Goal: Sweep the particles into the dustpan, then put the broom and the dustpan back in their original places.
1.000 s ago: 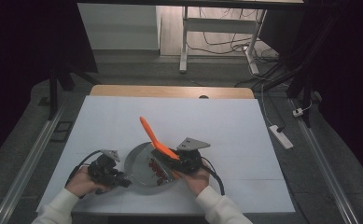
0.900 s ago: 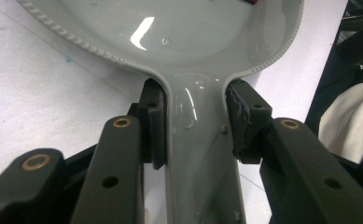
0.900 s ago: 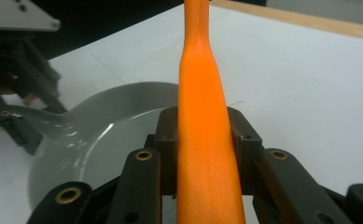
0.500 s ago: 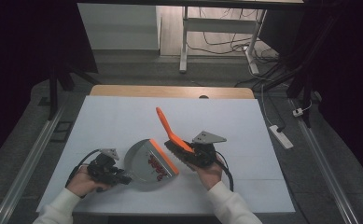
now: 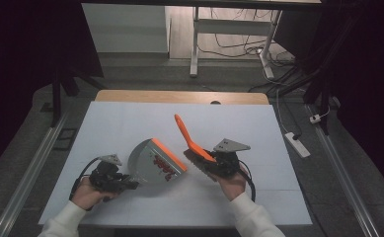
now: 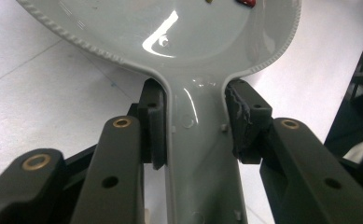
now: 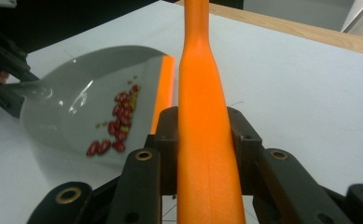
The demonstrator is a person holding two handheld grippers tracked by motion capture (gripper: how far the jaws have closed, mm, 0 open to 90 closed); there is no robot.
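A grey dustpan with an orange front lip lies on the white table cover. Red beans and a few small yellow bits rest inside the dustpan. My left gripper is shut on its grey handle, one pad on each side, in the left gripper view. To the pan's right, my right gripper is shut on an orange hand brush. Its handle runs up between the right gripper's jaws and points away toward the far table edge.
The table's wooden far edge lies beyond the white cover. A white power strip lies on the floor at the right. Metal rails run along both sides of the table, and desk legs with cables stand behind it.
My right gripper has carried the brush to the right, off the dustpan, and a little up. The pan's orange lip and the beans are now uncovered. The left hand has stayed put.
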